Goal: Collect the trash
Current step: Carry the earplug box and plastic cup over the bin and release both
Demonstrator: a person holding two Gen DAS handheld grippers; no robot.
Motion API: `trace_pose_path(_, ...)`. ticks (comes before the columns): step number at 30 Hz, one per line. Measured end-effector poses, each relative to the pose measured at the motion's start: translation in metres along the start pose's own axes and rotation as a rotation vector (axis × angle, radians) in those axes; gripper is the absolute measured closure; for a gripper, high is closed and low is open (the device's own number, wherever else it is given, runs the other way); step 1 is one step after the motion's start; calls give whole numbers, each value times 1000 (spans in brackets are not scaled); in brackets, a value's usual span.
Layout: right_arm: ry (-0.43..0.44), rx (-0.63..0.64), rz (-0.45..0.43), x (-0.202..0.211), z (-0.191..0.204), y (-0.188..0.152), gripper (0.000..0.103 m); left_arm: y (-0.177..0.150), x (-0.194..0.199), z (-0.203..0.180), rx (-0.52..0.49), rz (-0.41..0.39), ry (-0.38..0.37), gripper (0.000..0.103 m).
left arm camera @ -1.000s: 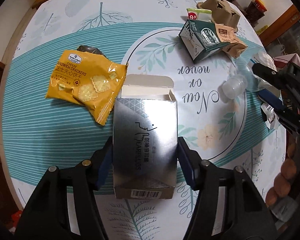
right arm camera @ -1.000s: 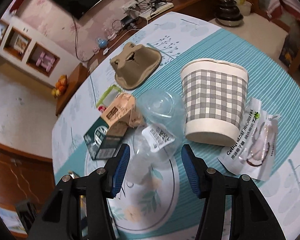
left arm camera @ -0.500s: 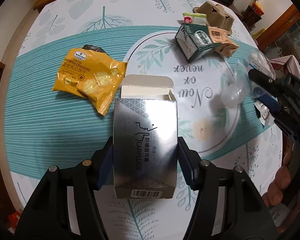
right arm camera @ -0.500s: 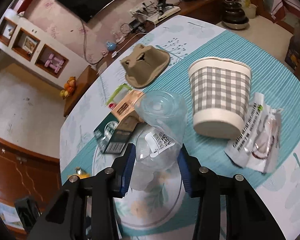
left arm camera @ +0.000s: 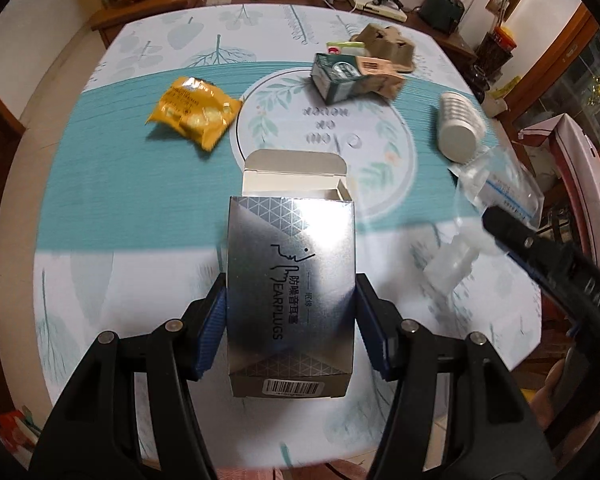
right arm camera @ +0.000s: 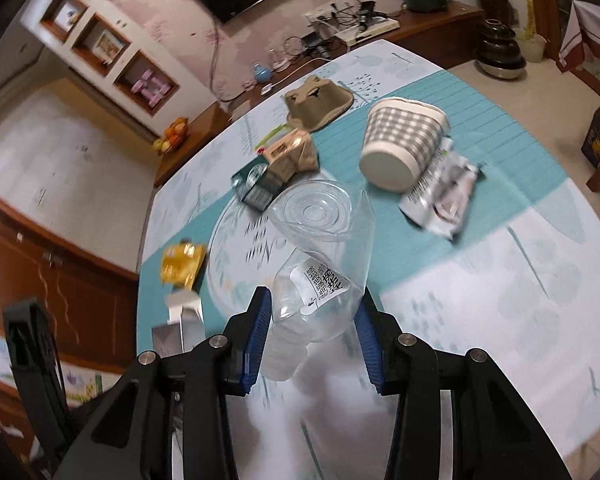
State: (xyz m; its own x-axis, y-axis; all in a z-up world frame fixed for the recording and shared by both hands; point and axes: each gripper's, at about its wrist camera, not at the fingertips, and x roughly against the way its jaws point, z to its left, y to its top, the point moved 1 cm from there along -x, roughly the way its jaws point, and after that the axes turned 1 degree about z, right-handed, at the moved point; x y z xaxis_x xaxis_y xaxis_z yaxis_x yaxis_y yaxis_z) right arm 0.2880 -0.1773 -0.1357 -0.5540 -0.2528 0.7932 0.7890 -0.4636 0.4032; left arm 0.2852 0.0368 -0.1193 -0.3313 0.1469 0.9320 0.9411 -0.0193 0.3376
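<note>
A: Left wrist view first. What surrounds the grip?

B: The left gripper (left arm camera: pixel 291 326) has its blue pads pressed on both sides of a silver earplug box (left arm camera: pixel 291 300), held clear above the round table (left arm camera: pixel 100 208). The box's top flap stands open; what I can see of the interior looks bare. Beyond it lie a yellow cracker packet (left arm camera: pixel 194 110), a green carton (left arm camera: pixel 338 76) with brown cardboard against it, an egg-tray piece (left arm camera: pixel 388 40) behind, and a checked paper cup (left arm camera: pixel 460 126) on its side. The right gripper's black finger crosses the right edge, partly covering a clear plastic bottle (left arm camera: pixel 496 196).

A: Change from a second ago?

B: The table items sit further off and smaller; the box's grip is unchanged.

A: Right wrist view?

B: The right gripper (right arm camera: pixel 312 336) pinches the clear bottle (right arm camera: pixel 320 252) at its crumpled body, base pointing away, cap end near the pads; it looks empty. Behind it lie the paper cup (right arm camera: pixel 404 144), mouth facing away, touching a crinkled wrapper (right arm camera: pixel 440 196). The carton (right arm camera: pixel 256 184) and the packet (right arm camera: pixel 180 266) are left of the bottle.

A: Difference there?

B: A second ago the pads stood apart from the bottle; now they squeeze it.
</note>
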Motion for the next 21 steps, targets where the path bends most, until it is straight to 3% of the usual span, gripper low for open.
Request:
trace_pose_path(10, 43, 195, 71, 83, -31, -102, 62, -129, 50, -30, 90, -66, 4, 47)
trace_pose_path(21, 27, 286, 214, 123, -78, -227, 62, -254, 53, -48, 47, 21, -1, 47)
